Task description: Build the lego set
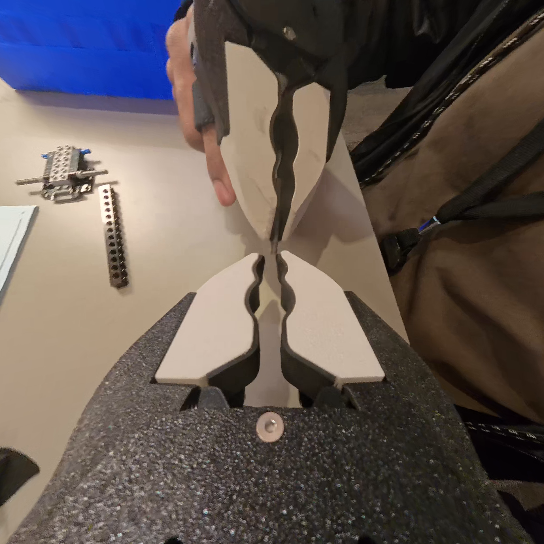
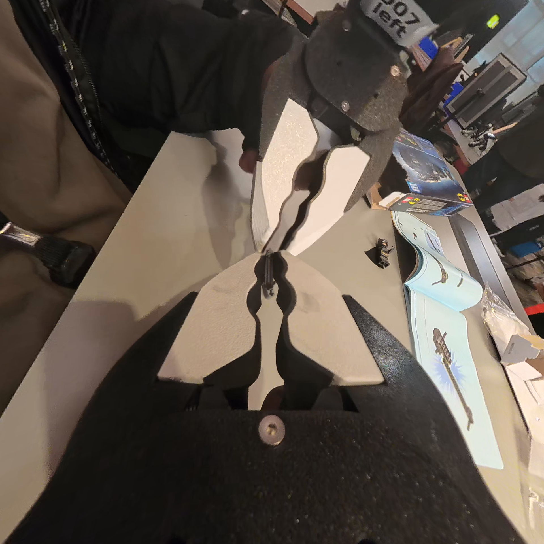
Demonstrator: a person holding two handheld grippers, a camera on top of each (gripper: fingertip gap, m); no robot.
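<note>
My right gripper (image 2: 269, 260) is shut on a thin black rod-like piece (image 2: 268, 276) that stands upright between its pads above the beige table (image 2: 147, 235). My left gripper (image 1: 270, 259) meets it tip to tip. Its fingers stand a little apart, with bare table showing through the gap and nothing between them. In the left wrist view the right gripper (image 1: 275, 235) comes down from the top, and the dark end of the piece (image 1: 273, 248) sticks out of its tips, just ahead of my left fingertips. In the right wrist view the left gripper (image 2: 269, 248) reaches in from above.
A grey brick assembly (image 1: 66, 173) and a long grey beam with holes (image 1: 113, 235) lie at the left. A small dark minifigure (image 2: 384, 251), an open light-blue booklet (image 2: 441, 294), a dark box (image 2: 426, 182) and a plastic bag (image 2: 500, 318) lie at the right. A person stands at the table edge. The tips of both grippers are at nearly the same place.
</note>
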